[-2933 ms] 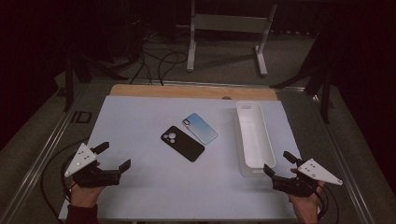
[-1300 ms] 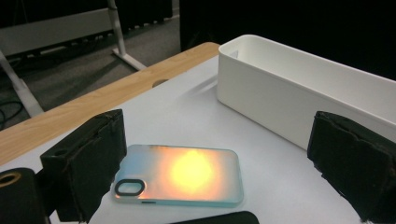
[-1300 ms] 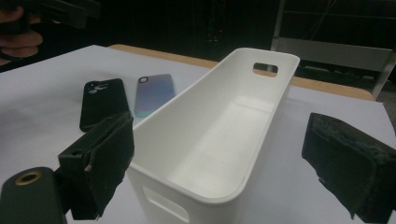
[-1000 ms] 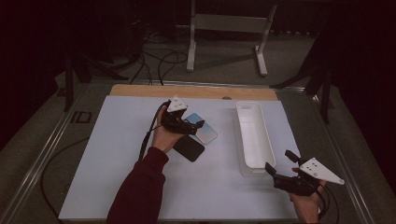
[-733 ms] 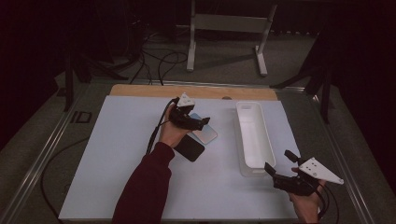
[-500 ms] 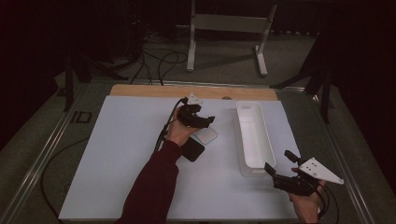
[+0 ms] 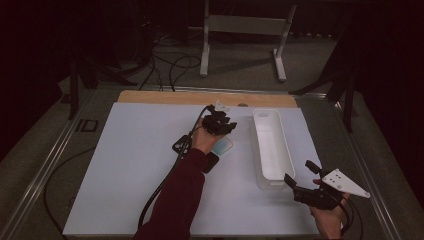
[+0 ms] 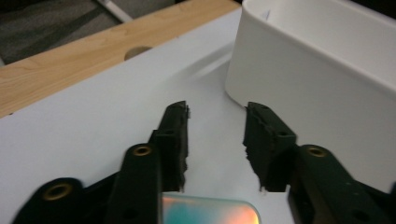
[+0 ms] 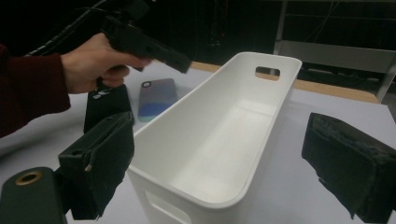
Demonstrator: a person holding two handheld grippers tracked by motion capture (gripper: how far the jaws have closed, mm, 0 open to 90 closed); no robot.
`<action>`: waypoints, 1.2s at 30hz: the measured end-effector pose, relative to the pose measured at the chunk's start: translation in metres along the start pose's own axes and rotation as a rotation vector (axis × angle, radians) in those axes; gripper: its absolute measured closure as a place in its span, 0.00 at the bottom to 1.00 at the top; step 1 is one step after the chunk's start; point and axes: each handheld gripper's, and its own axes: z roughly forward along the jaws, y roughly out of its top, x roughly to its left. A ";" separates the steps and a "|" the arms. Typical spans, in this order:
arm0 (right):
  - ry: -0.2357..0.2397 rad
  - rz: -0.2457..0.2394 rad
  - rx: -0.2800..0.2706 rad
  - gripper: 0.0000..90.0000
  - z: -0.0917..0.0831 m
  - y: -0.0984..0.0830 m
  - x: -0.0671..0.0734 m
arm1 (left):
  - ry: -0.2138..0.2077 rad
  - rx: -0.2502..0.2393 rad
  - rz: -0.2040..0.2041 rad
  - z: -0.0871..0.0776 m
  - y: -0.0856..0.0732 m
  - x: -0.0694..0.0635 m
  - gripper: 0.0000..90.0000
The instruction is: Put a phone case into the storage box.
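The room around you is dark; behind the table (image 7: 125,165) a grey floor with loose cables and a metal stand (image 7: 240,25) is visible. The table has a pale white top, with a wooden strip (image 7: 165,97) along its far edge. A long white bin (image 7: 272,172) stands on the right half.

Your left gripper (image 7: 218,123) is over the middle of the table, just left of the bin's far end. Its jaws have just been closing; they are now partly open and, in the left gripper view, nothing is between them. The iridescent phone case (image 8: 205,211) lies just below them, cut off by the picture's edge. In the high view your hand covers most of it, and your sleeve hides part of the black phone case (image 7: 210,161) beside it.

Your right gripper (image 7: 305,180) rests at the near right, jaws wide open and empty, pointing at the bin's near end.
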 end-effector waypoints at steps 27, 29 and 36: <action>-0.003 -0.002 -0.009 0.10 -0.001 0.001 0.001 | -0.025 0.256 0.013 0.028 -0.027 -0.016 1.00; -0.004 -0.004 -0.005 0.10 -0.001 0.001 0.002 | -0.024 0.277 0.018 0.022 -0.029 -0.019 1.00; -0.008 -0.004 -0.008 0.10 -0.002 0.001 0.002 | -0.024 0.311 0.034 0.002 -0.042 -0.027 1.00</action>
